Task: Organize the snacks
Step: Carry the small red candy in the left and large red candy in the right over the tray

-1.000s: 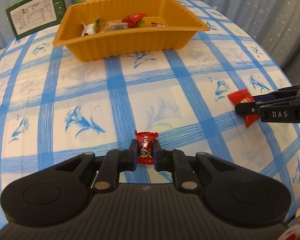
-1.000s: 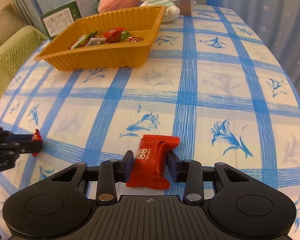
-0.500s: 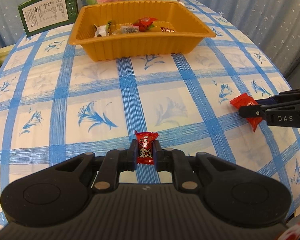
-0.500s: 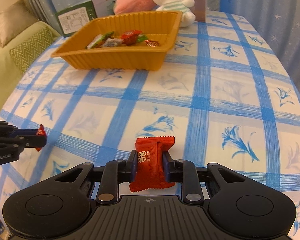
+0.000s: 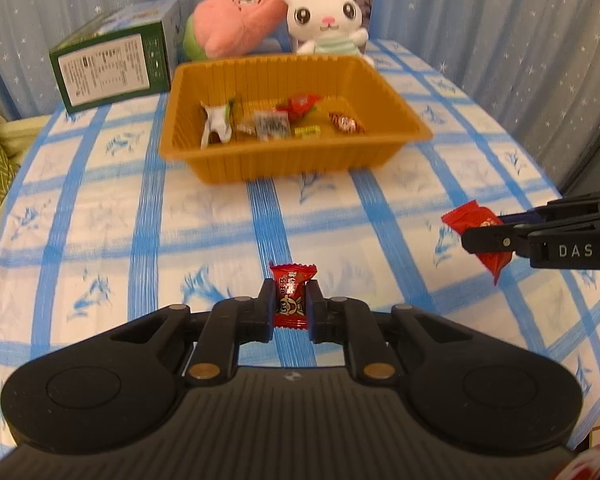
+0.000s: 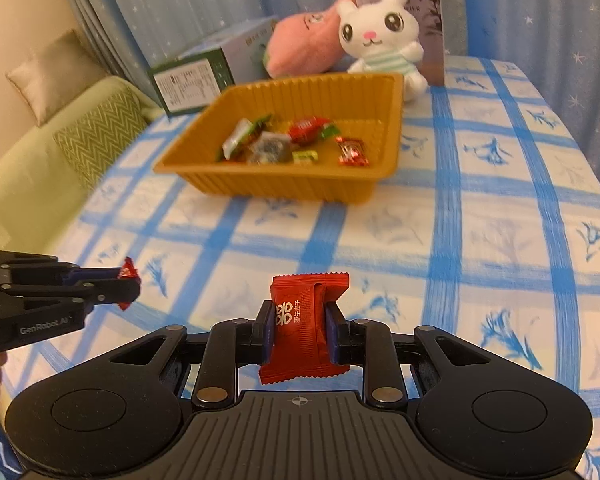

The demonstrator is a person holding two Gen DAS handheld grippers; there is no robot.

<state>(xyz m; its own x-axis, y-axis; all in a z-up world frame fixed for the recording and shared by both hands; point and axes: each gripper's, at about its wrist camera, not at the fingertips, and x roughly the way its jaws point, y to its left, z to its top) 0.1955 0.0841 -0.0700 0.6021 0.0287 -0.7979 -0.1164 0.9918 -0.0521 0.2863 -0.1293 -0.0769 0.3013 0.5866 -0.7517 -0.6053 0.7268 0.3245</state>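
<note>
My left gripper [image 5: 291, 304] is shut on a small red candy [image 5: 292, 294] and holds it above the tablecloth. My right gripper [image 6: 302, 320] is shut on a larger red snack packet [image 6: 306, 326], also held in the air. An orange tray [image 5: 296, 160] with several wrapped snacks [image 5: 268, 124] stands ahead of both; it also shows in the right wrist view [image 6: 284, 184]. The right gripper with its packet [image 5: 476, 220] shows at the right of the left wrist view. The left gripper [image 6: 126, 282] shows at the left of the right wrist view.
A green box [image 5: 112, 64], a pink plush [image 5: 236, 24], a white bunny plush [image 5: 326, 20] and a grey box [image 6: 428, 20] stand behind the tray. The table has a blue-checked cloth [image 5: 100, 220]. A green sofa [image 6: 40, 152] lies left of the table.
Both grippers have lifted higher off the table with their snacks held, so the tray's inside and the things behind it show more fully.
</note>
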